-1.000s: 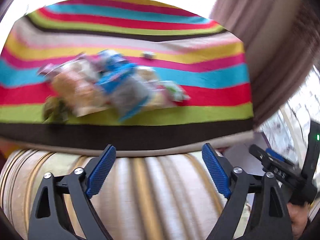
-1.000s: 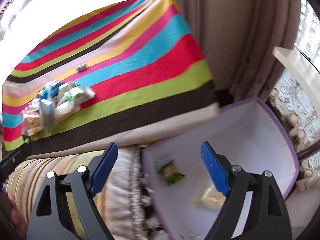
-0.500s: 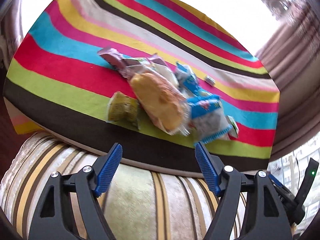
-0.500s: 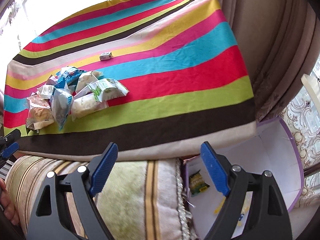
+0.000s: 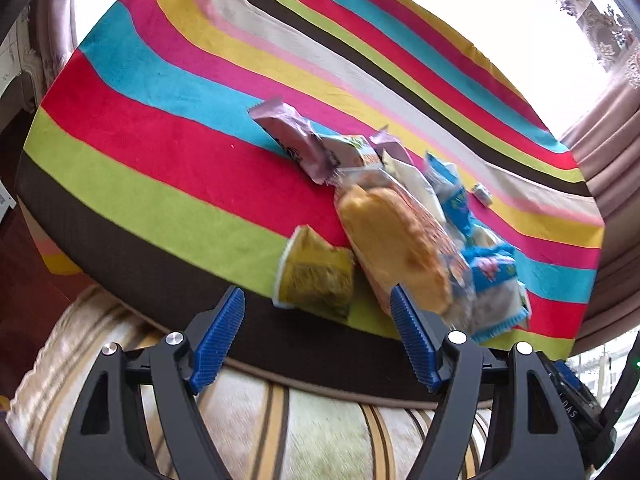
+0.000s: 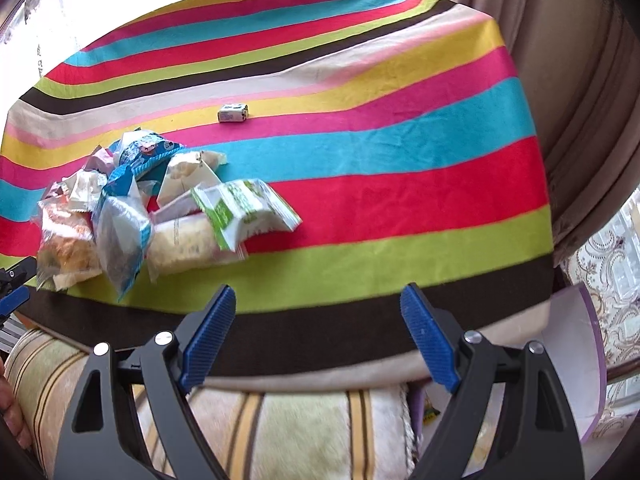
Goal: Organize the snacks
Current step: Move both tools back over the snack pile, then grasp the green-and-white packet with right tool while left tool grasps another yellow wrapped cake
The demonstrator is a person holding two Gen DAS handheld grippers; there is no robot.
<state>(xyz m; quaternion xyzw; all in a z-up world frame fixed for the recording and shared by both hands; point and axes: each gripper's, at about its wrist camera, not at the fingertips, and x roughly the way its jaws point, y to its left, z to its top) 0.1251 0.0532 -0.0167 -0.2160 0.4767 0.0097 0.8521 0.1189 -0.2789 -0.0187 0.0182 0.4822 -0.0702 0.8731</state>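
A: What does the left wrist view show?

B: The left tool (image 5: pixel 318 332) is spread, with nothing between its blue pads; its jaws have just been closing a little. It hangs over a striped cushion (image 5: pixel 320 432) at the near edge of the surface (image 5: pixel 160 184), which is covered in a bright striped cloth. The snack pile (image 5: pixel 400 220) lies just ahead and to the right. A yellow-green packet (image 5: pixel 316 276) sits nearest, touching a clear-wrapped bun (image 5: pixel 394 248). Blue-and-white packets (image 5: pixel 492 280) lie to the right of the bun, a purple packet (image 5: pixel 296 136) behind it. A small wrapped piece (image 5: pixel 482 193) sits apart, further back.

A: And the right wrist view?

B: The right tool (image 6: pixel 318 320) is spread wide too, empty, above the same cushion (image 6: pixel 300 428). Here the pile (image 6: pixel 140 208) is off to the left on the cloth. A green-and-white packet (image 6: pixel 244 208) is at its right end, resting on a pale roll-shaped packet (image 6: pixel 184 244). The small piece (image 6: pixel 233 112) lies alone further back. At lower right is 1 box with a purple rim (image 6: pixel 576 360), below the edge of the surface (image 6: pixel 400 184); something yellow-green shows inside, mostly hidden. The left tool's tip (image 6: pixel 14 284) pokes in at the left edge.
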